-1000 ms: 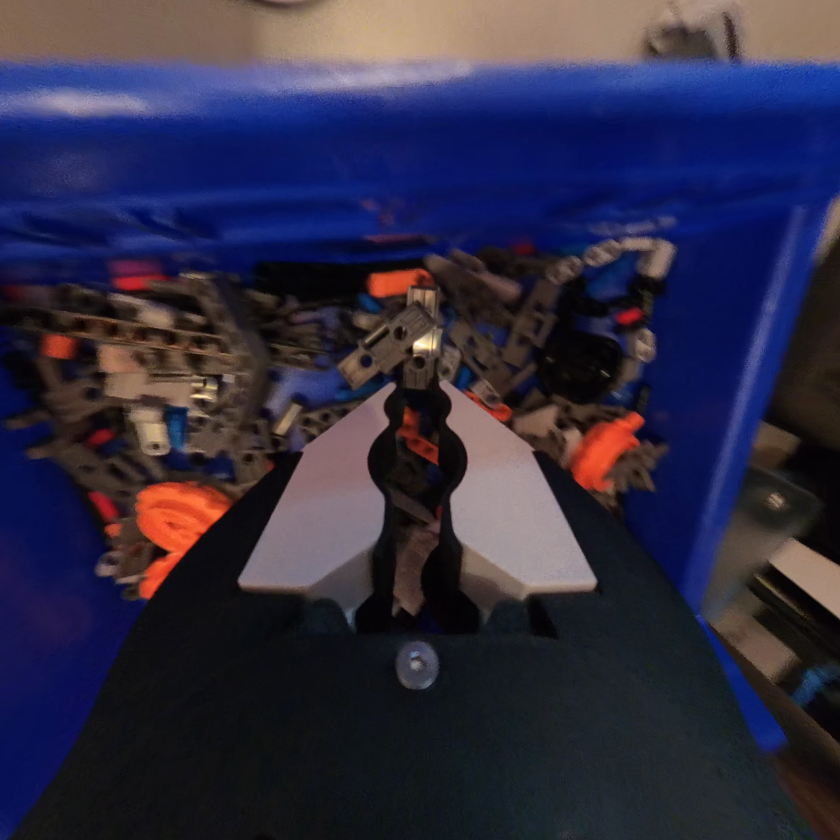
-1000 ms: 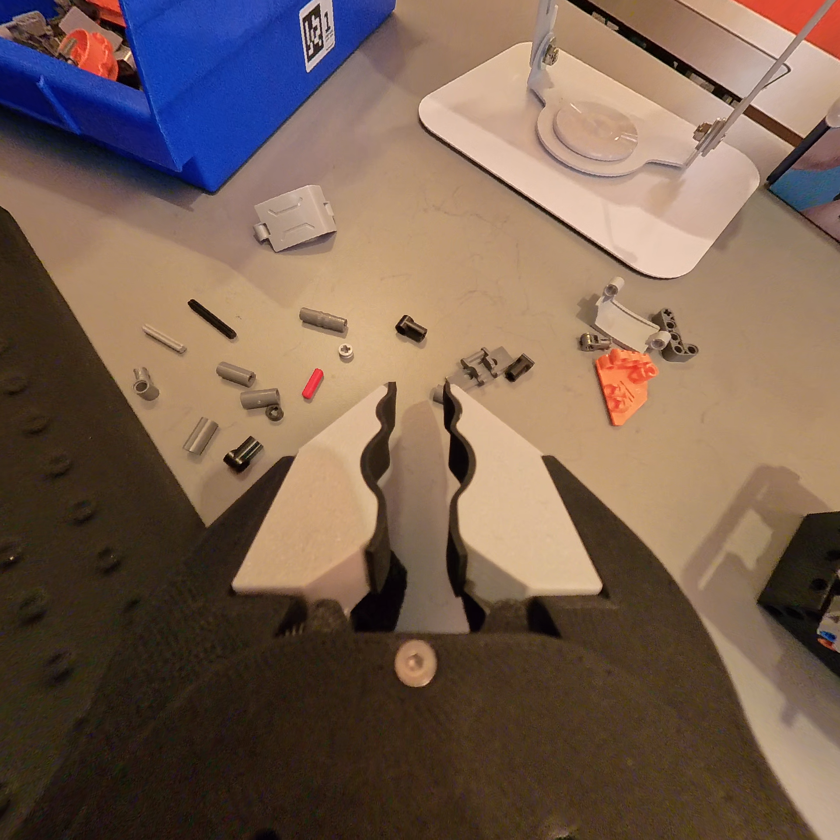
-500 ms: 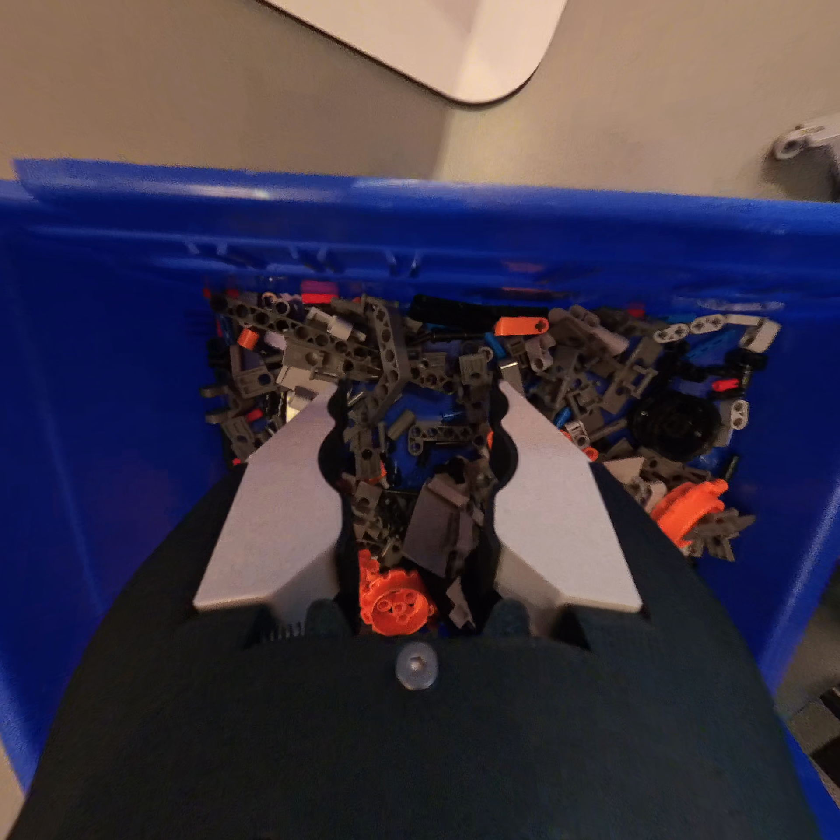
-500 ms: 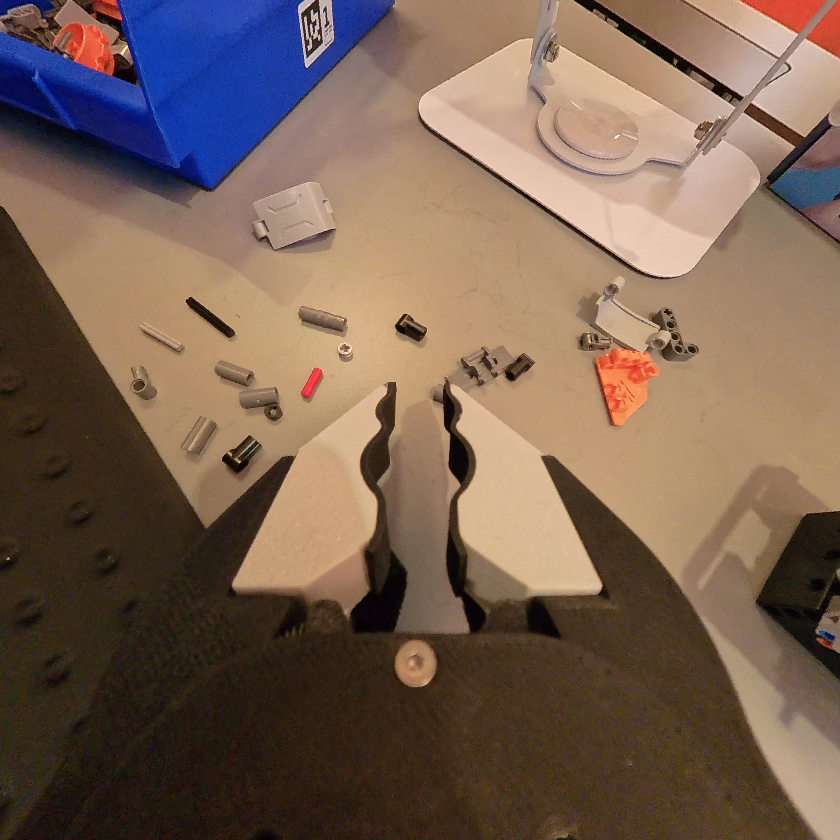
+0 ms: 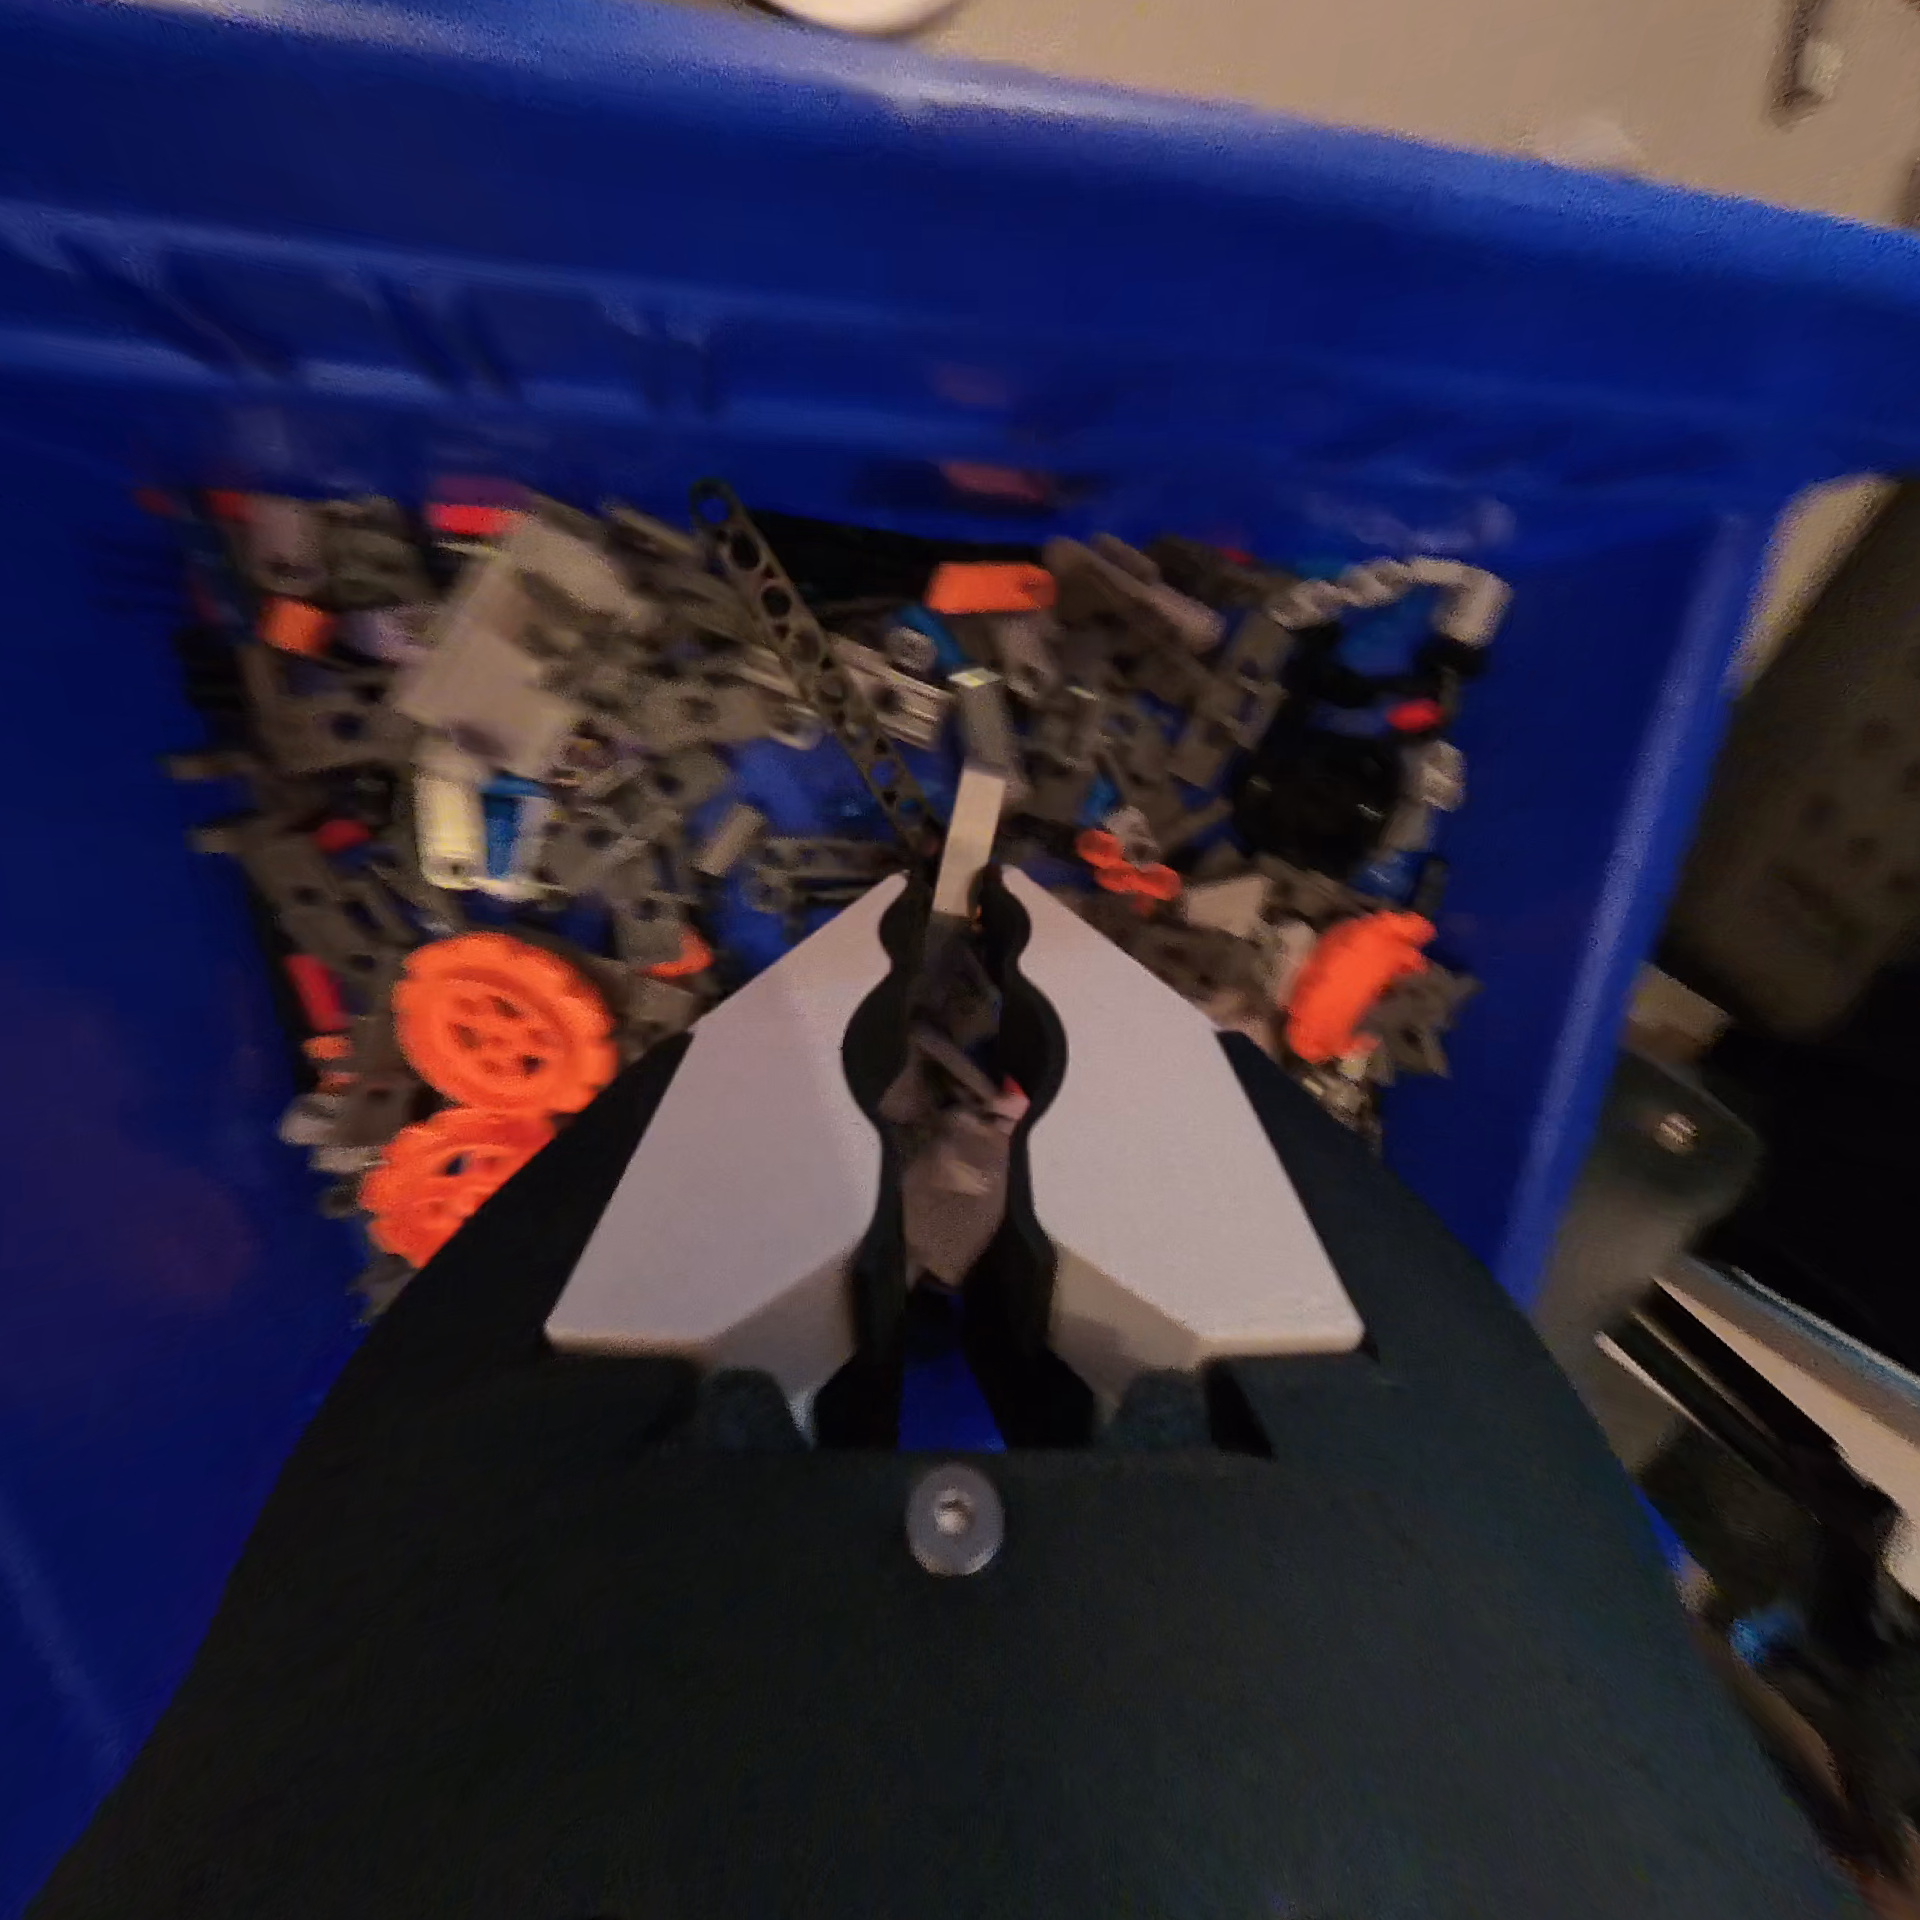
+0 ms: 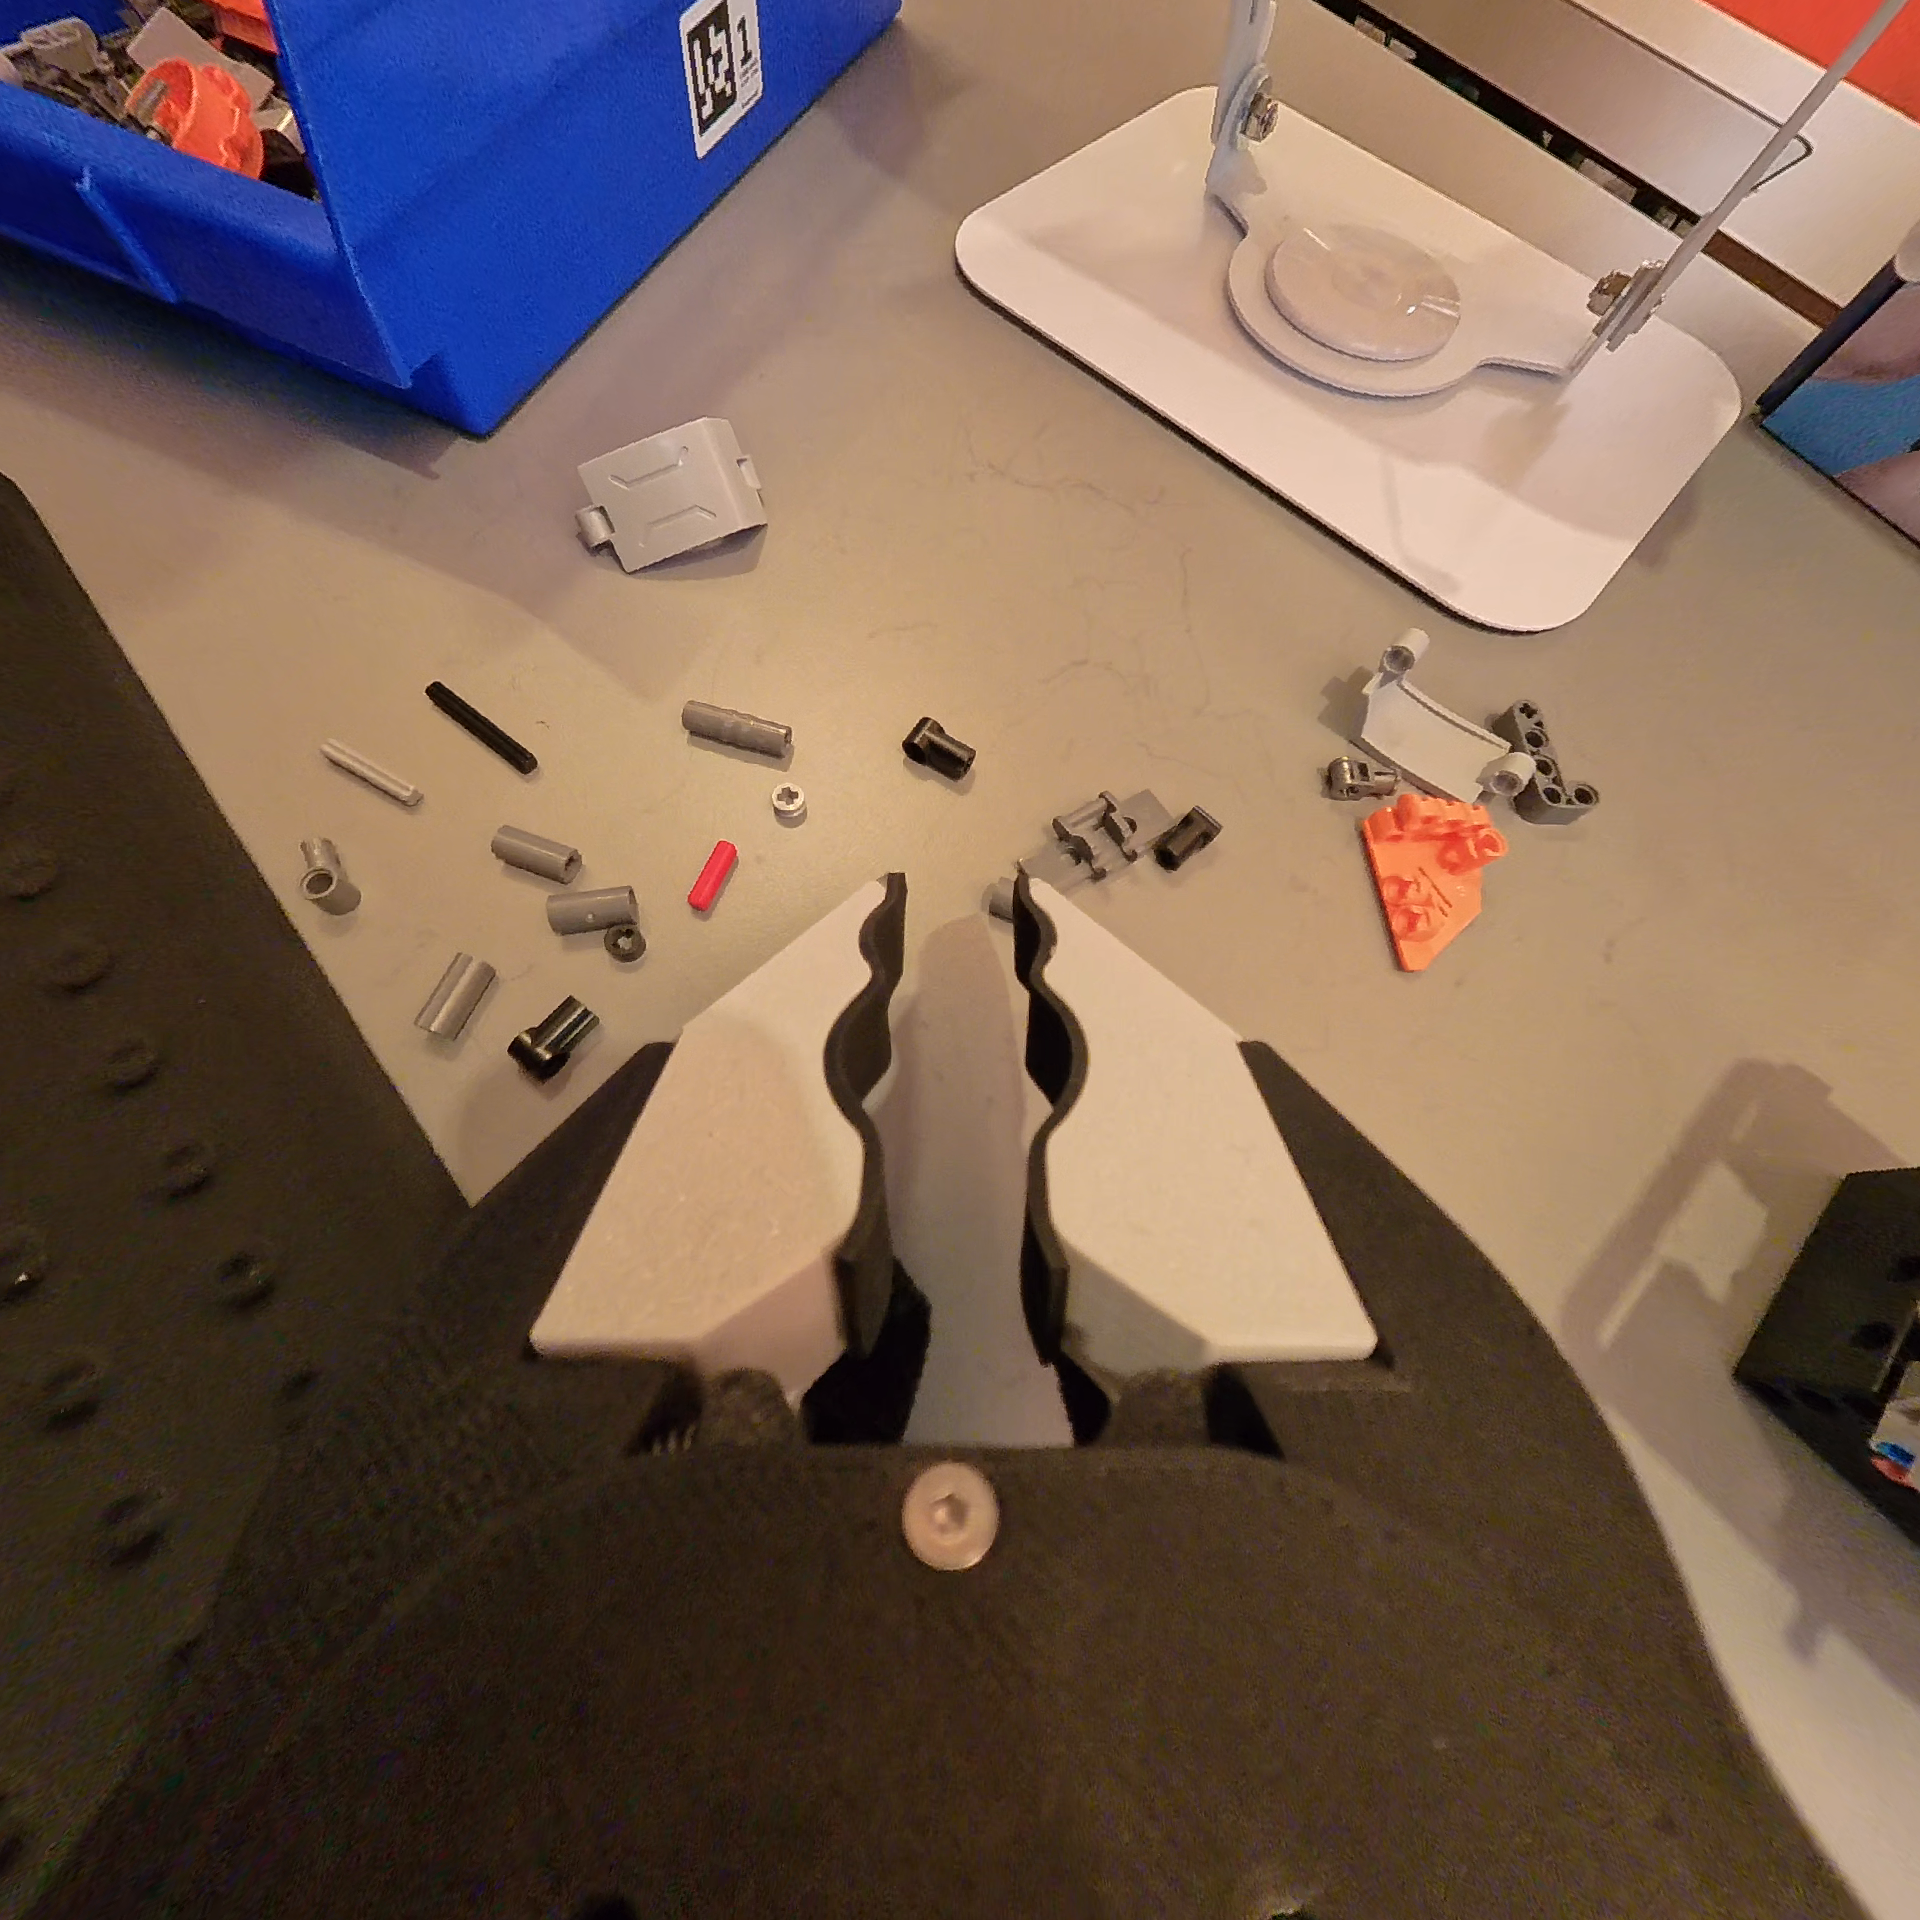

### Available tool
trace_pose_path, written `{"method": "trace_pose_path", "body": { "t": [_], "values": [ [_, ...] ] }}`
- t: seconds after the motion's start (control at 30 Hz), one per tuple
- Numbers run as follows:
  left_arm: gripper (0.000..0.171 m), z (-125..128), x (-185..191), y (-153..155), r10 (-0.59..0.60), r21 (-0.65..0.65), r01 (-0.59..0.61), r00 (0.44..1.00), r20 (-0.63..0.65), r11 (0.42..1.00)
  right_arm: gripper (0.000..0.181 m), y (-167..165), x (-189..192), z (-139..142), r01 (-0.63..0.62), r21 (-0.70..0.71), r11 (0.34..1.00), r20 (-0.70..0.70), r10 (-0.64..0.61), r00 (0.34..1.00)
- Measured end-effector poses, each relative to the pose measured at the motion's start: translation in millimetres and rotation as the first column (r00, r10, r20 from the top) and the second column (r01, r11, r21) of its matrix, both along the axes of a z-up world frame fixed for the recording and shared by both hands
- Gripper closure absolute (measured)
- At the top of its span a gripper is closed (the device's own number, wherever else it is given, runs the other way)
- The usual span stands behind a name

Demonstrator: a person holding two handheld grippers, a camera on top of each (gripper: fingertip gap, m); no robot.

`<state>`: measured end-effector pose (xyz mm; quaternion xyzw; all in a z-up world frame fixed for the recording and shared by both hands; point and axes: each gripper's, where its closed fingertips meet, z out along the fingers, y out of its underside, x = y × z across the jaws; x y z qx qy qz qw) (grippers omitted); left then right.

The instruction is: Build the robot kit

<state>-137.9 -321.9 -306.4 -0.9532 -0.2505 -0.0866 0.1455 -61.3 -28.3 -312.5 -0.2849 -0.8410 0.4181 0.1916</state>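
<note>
In the left wrist view my left gripper (image 5: 951,883) hovers over a blue bin (image 5: 727,260) full of grey, black and orange building-toy parts. Its jaws are shut on a light grey elongated piece (image 5: 977,790) that sticks out past the tips. A thin black holed beam (image 5: 800,644) also runs up and left from the tips; whether it is gripped is unclear. The view is blurred. My right gripper (image 6: 958,888) is open by a narrow gap and empty, just above the grey table (image 6: 935,582). A small grey part (image 6: 1003,899) lies at its right fingertip.
Loose parts lie on the table: a grey panel (image 6: 670,506), a red pin (image 6: 712,875), grey tubes, black connectors, an orange wedge plate (image 6: 1429,878). The blue bin (image 6: 499,208) stands far left, a white stand base (image 6: 1351,364) far right, a black box (image 6: 1839,1340) right. Orange wheels (image 5: 504,1029) lie in the bin. Tip to tip, the grippers are about 30 cm apart. From my right tips it is roughly 5 cm to the red pin (image 6: 712,875); from my left, 30 cm.
Half a second ago my left gripper was wide open, low in the bin's parts. Now it is shut on the grey piece and raised. My right gripper has not moved.
</note>
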Motion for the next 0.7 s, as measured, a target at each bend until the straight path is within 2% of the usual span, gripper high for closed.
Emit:
{"method": "trace_pose_path", "body": {
  "t": [0.1, 0.17, 0.27, 0.37, 0.43, 0.5, 0.6, 0.7],
  "values": [
    [0.163, 2, 34, -5, -0.083, -0.041, 0.087, 0.992, 0.093, 0.995, 0.163, 0, 0, -1, -0.002, 0.003, 1.0, 0.003, 0.002, 1.0],
    [0.162, 4, 65, -8, -0.134, -0.041, 0.147, 0.965, 0.225, 0.988, 0.163, 0, 0, -1, -0.003, 0.004, 1.0, 0.003, 0.003, 1.0],
    [0.153, 13, 70, -2, -0.174, 0.018, 0.175, 0.957, 0.233, 0.984, 0.163, 0, 0, -1, -0.002, 0.004, 1.0, 0.003, 0.002, 1.0],
    [0.153, 19, 28, 6, -0.115, 0.063, 0.111, 0.992, 0.059, 0.992, 0.164, 0, 0, 0, -0.001, 0.002, 1.0, 0.001, 0.001, 1.0],
    [0.157, 15, -4, 2, -0.055, 0.026, 0.056, 0.997, -0.057, 0.998, 0.163, 0, 0, 0, -0.002, 0.004, 1.0, 0.0, 0.002, 1.0],
    [0.168, 5, -25, -4, -0.058, -0.044, 0.052, 0.988, -0.143, 0.998, 0.164, 0, 0, 0, -0.001, 0.003, 1.0, -0.002, 0.001, 1.0],
    [0.171, -14, -33, -14, -0.116, -0.158, 0.089, 0.978, -0.174, 0.983, 0.164, 0, 0, 1, 0.003, -0.001, 1.0, -0.007, -0.003, 1.0],
    [0.171, -20, -35, -12, -0.139, -0.169, 0.105, 0.97, -0.201, 0.98, 0.164, 1, 0, 2, 0.007, -0.008, 1.0, -0.01, -0.007, 1.0]
  ]
}}
